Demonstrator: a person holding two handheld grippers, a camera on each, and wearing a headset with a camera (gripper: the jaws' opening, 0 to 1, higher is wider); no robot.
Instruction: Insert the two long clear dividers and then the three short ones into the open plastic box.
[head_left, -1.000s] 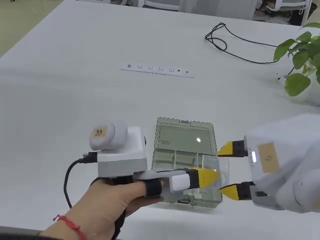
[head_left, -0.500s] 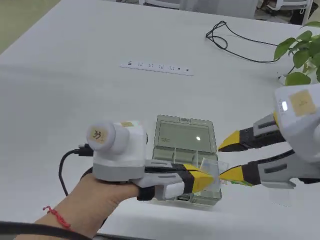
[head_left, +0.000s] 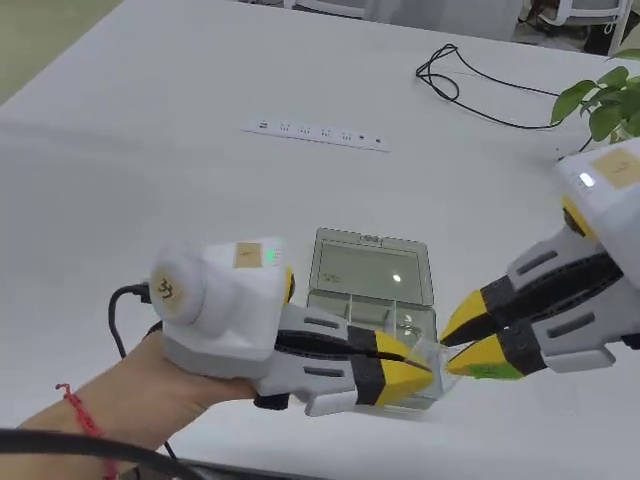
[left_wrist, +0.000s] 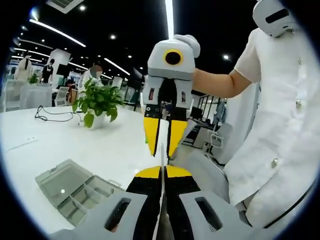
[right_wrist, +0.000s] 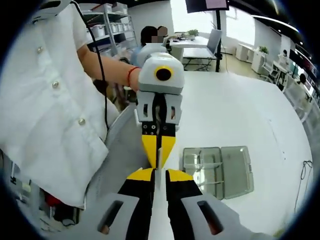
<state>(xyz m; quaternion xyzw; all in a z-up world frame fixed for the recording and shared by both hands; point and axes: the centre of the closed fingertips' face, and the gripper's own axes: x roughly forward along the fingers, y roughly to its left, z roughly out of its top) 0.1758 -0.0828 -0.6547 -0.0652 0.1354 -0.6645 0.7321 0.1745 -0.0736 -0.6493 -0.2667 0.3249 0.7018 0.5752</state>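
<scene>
Clear divider, seen edge-on from my side, sits in my left claw, whose jaws are pressed flat together on its near end. My right claw meets it tip to tip. Its jaws stand narrow, one on either side of the divider's other end, and I cannot tell whether they actually press it.

In the head view the divider is a small clear slip between the two pairs of yellow tips, in front of the near right corner of the open plastic box. My two gripper views show the divider held up off the table and apart from the box.

The box lies flat on the white table with its lid laid back, and partitions stand in its tray. Farther off a white power strip lies across the table. Beyond it there is a looped black cable, and a leafy plant stands at the far right edge.
</scene>
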